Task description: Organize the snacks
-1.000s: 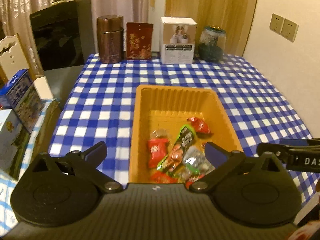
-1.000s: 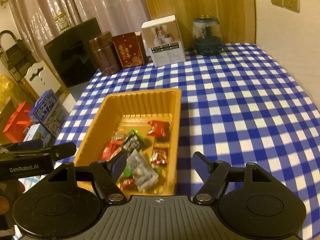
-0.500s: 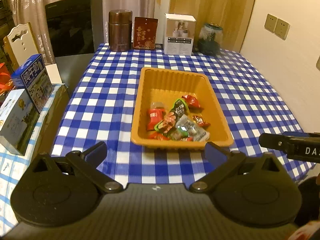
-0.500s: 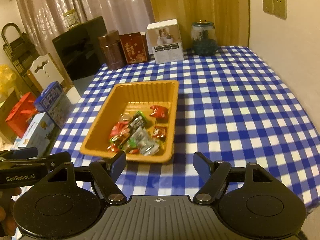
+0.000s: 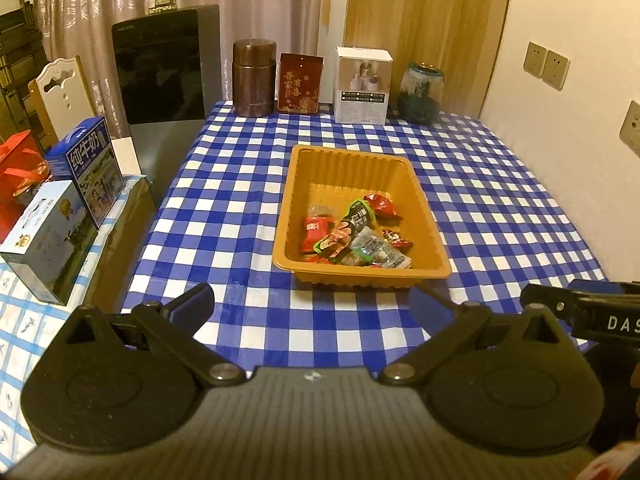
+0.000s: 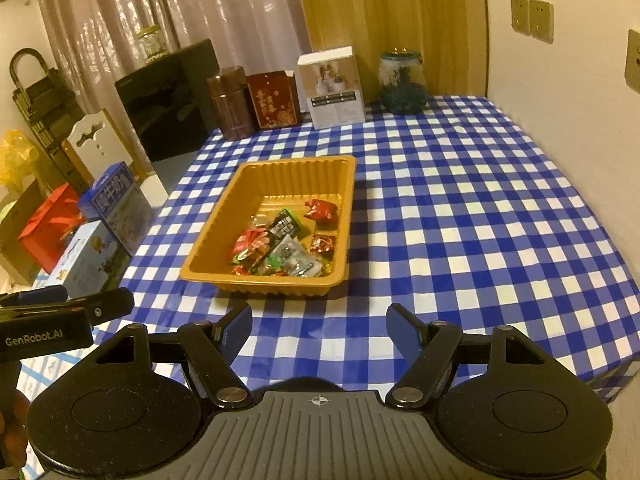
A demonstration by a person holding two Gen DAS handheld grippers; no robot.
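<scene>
An orange plastic tray (image 5: 430, 216) (image 6: 208, 246) sits on the blue-and-white checked tablecloth (image 5: 240, 208) (image 6: 460, 220). Several wrapped snacks (image 5: 352, 232) (image 6: 280, 244) lie piled in its near half, red, green and silvery. My left gripper (image 5: 312, 306) hovers open over the table's near edge, short of the tray, with nothing between its fingers. My right gripper (image 6: 320, 326) is also open and empty, near the front edge and right of the tray. Each gripper's body shows at the side of the other's view.
Along the table's far edge stand a brown canister (image 5: 255, 78), a red packet (image 5: 300, 84), a white box (image 5: 362, 86) and a glass jar (image 5: 420, 92). Milk cartons (image 5: 86, 168) and a red bag (image 5: 20, 184) crowd a lower surface at left. A wall runs along the right.
Both grippers have pulled back and up from the tray, which now looks smaller and farther. The snacks and tray have not moved. Both stay open.
</scene>
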